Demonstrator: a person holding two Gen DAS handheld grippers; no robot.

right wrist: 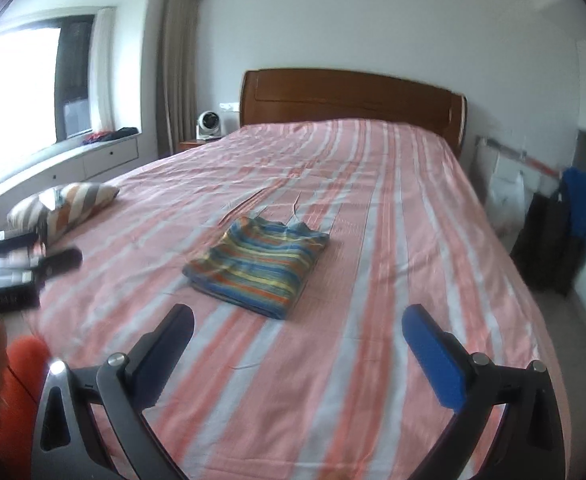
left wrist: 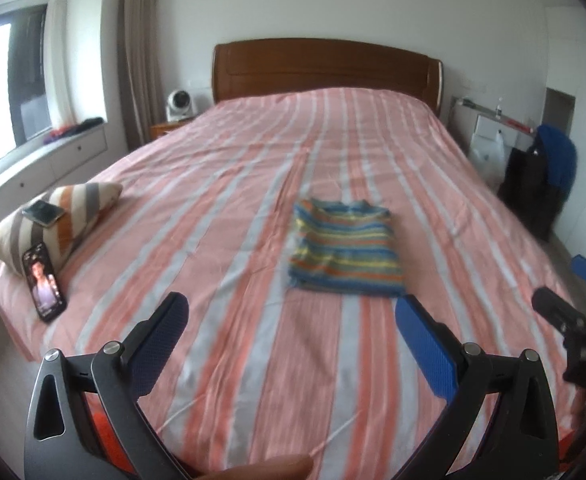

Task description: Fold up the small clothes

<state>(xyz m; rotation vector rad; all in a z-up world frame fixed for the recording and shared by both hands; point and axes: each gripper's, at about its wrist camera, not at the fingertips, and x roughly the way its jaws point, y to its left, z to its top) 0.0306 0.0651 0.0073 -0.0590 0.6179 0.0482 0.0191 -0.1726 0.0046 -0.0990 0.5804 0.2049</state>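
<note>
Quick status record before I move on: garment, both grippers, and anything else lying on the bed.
garment: striped shirt, folded into a rectangle, lying flat mid-bed
left gripper: open, empty, above the bedspread, short of the shirt
right gripper: open, empty, also short of the shirt
other items: striped pillow near the left bed edge, one phone on it, another phone leaning against it

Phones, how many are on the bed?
2. One phone lies flat on top of the striped pillow. The other phone leans against the pillow's front, screen lit. The right wrist view is too blurred there to show more.
</note>
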